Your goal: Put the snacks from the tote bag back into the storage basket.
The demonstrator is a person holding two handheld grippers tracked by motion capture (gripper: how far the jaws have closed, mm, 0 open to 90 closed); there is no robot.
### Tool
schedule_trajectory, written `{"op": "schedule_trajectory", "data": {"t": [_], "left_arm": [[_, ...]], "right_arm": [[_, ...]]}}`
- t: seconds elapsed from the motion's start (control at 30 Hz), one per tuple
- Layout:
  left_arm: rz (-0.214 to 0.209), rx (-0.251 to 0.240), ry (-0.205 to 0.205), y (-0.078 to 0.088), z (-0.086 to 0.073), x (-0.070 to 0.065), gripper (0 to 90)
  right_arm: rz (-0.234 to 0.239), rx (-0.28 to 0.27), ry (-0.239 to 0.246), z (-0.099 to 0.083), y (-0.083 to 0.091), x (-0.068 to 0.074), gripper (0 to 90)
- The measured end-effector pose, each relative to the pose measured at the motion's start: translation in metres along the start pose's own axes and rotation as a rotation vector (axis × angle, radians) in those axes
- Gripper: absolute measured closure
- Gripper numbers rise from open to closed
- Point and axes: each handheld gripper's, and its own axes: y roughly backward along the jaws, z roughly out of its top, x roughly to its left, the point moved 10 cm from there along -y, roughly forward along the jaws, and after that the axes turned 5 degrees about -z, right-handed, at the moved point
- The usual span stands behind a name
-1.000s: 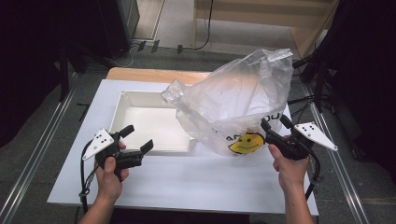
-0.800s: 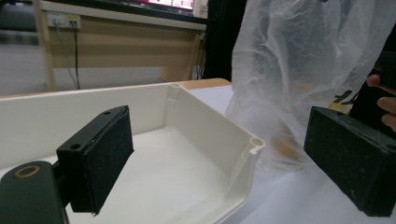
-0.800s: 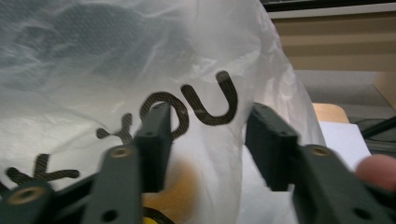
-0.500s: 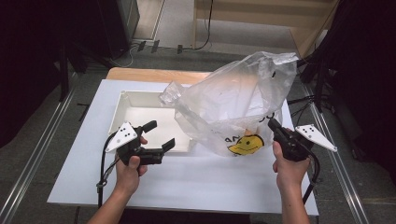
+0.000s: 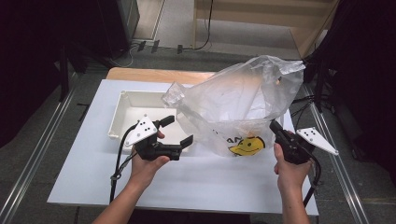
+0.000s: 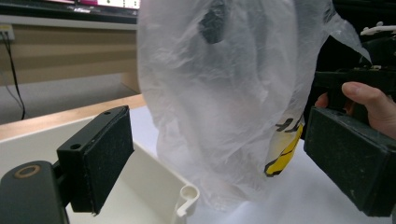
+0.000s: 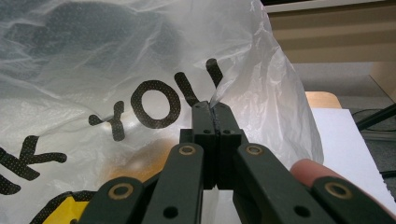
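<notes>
Now the bag (image 5: 236,109) stands near the counter's (image 5: 224,179) right edge, partly over the tray (image 5: 122,112); the right gripper (image 5: 275,128) has just closed, its fingers (image 7: 205,123) clamped on the bag's right side; the left gripper (image 5: 177,130) hovers over the tray's near edge, fingers (image 6: 100,156) apart, just beside the bag.

A white table (image 5: 201,182) carries everything here. A shallow white tray (image 5: 122,105) lies directly on it, in the far left part of the top. Just to the right of the tray a clear plastic bag (image 5: 233,107) printed with a yellow smiley stands on the table, its left side reaching over the tray's right end. A strip of bare wood (image 5: 149,74) shows beyond the tray's far wall.
</notes>
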Motion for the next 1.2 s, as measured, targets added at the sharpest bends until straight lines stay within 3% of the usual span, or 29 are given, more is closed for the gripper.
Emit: {"op": "schedule_trajectory", "data": {"t": [0.17, 0.23, 0.37, 0.4, 0.43, 0.53, 0.73, 1.03, 1.2], "left_arm": [[0.042, 0.009, 0.003, -0.01, 0.003, 0.0, 18.2], [0.047, -0.005, 0.0, -0.011, 0.005, 0.0, 32.0], [0.044, 0.007, 0.008, -0.014, 0.004, 0.0, 67.7], [0.039, 0.004, 0.013, -0.016, 0.004, -0.001, 80.2], [0.033, 0.011, 0.011, -0.016, 0.003, -0.002, 84.0], [0.009, 0.024, 0.017, -0.02, 0.0, -0.005, 90.0], [-0.032, 0.044, 0.027, -0.029, -0.007, -0.013, 90.0], [-0.062, 0.059, 0.027, -0.04, -0.012, -0.024, 90.0], [-0.08, 0.065, 0.027, -0.045, -0.015, -0.031, 90.0]], "right_arm": [[0.003, -0.001, 0.007, -0.002, 0.001, -0.001, 90.0], [0.003, 0.004, 0.007, -0.003, 0.001, -0.002, 90.0], [-0.007, 0.006, 0.007, -0.004, 0.001, -0.006, 90.0], [-0.008, 0.009, 0.008, -0.005, 0.001, -0.007, 90.0], [-0.01, 0.008, 0.006, -0.005, 0.001, -0.008, 90.0], [-0.018, 0.008, 0.007, -0.005, 0.001, -0.01, 90.0], [-0.054, -0.001, 0.014, -0.003, 0.004, -0.018, 88.2], [-0.027, -0.105, 0.015, 0.027, 0.026, -0.009, 49.1], [0.021, -0.152, 0.028, 0.045, 0.037, 0.005, 38.4]]}}
